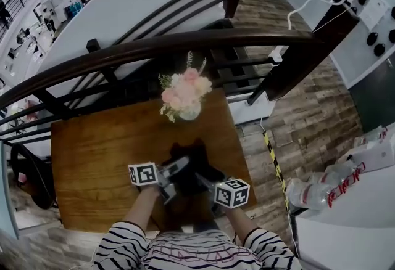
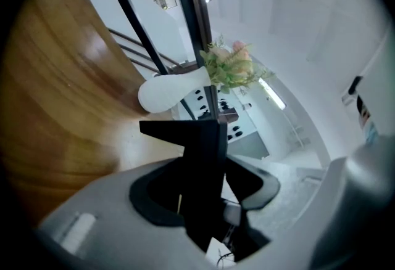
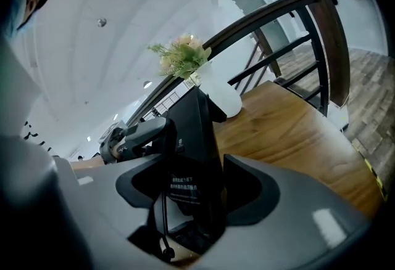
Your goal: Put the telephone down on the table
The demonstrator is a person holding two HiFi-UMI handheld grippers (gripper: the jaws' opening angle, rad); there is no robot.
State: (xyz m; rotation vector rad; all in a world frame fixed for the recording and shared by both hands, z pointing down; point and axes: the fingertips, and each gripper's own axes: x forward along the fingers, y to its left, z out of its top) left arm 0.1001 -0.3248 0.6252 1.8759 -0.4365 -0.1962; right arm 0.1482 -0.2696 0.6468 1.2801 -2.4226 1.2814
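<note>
A black telephone [image 1: 190, 167] is held between both grippers over the near edge of the wooden table [image 1: 92, 151]. My left gripper [image 1: 168, 176] grips its left side and my right gripper [image 1: 208, 181] its right side. In the left gripper view the telephone's black body [image 2: 207, 151] stands upright between the jaws of the left gripper [image 2: 203, 192]. The right gripper view shows its labelled underside [image 3: 188, 145] clamped in the right gripper [image 3: 194, 188], with the left gripper's fingers [image 3: 139, 133] behind. I cannot tell whether the telephone touches the table.
A white vase of pink flowers [image 1: 184, 97] stands at the table's far edge, just beyond the telephone. A dark wooden railing [image 1: 185, 47] runs behind the table. A black bag [image 1: 31, 182] sits at the left. Plastic bottles [image 1: 321, 192] lie on a white surface at the right.
</note>
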